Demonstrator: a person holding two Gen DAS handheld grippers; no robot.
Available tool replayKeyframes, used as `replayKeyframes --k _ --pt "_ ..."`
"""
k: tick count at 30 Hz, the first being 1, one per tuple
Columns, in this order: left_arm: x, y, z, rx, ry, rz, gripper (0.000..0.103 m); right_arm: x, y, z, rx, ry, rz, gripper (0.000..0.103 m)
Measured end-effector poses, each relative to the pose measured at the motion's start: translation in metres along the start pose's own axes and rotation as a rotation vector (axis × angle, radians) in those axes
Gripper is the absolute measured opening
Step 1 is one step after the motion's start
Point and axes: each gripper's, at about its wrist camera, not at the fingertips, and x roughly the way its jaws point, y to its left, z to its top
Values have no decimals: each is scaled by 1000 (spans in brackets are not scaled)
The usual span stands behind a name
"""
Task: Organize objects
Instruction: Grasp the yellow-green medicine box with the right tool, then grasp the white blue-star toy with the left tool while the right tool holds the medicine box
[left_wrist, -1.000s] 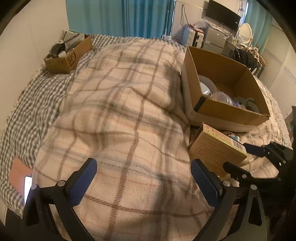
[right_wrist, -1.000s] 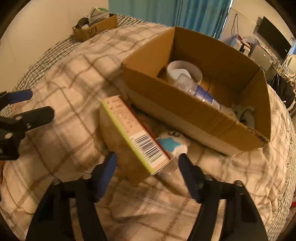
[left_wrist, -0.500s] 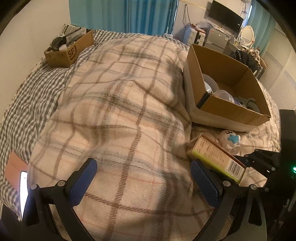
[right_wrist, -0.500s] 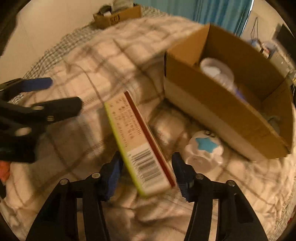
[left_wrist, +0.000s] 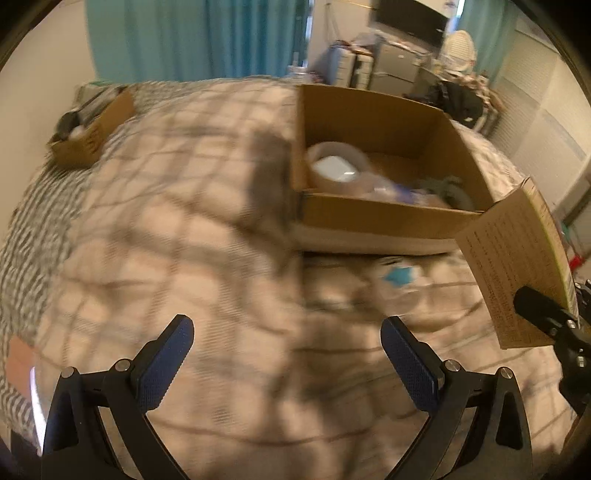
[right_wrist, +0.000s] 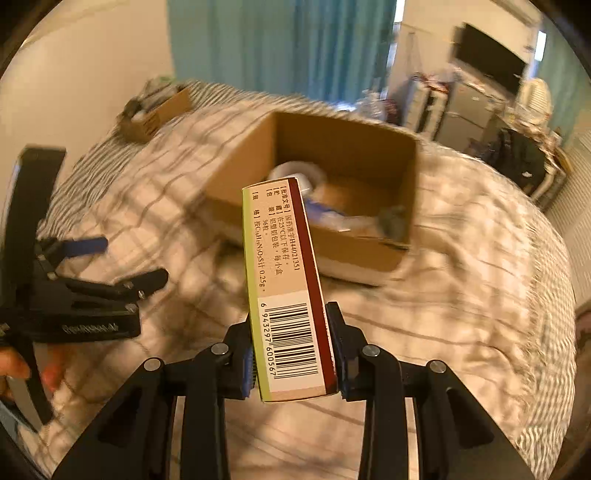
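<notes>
Right gripper clamped on the medicine carton, held aloft short of the open cardboard box at 12 o'clock; left gripper spread and empty; judged partly done, carton and star toy outstanding.

The right claw is closed on a narrow medicine box, its barcode end facing the camera, held above the bed's plaid blanket. Behind it stands an open cardboard box with a white round container inside. At the left the left claw stands open. A small carton rests far back.
</notes>
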Motion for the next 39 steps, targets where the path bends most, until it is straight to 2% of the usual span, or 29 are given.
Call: replayKeyframes --k 2,5,11,14,16,20,21,22,30,39 --pt "8 -18 4 19 5 -22 103 -1 -17 -3 27 -2 -31 31" --pt "24 -41 7 42 19 -40 103 14 -37 -14 43 53 -126 31" --pt "60 -69 13 73 70 -60 103 41 -64 -23 104 101 -98 29" --pt "75 -78 15 81 95 -79 99 52 -69 -25 109 111 -96 28" --pt "86 -85 16 91 114 -89 91 56 -70 -25 116 112 -83 28" --pt "103 -88 15 89 167 -117 61 59 -73 -25 124 111 -73 28" --pt "103 -88 14 94 178 -115 56 59 -73 -24 125 111 -73 28" --pt "101 -88 13 105 181 -108 52 59 -73 -24 124 110 -75 28" --pt "51 -77 2 136 121 -150 51 36 -66 -21 115 83 -113 28" --pt "-39 -49 1 115 -50 -172 51 -34 -46 -5 111 -55 -89 28"
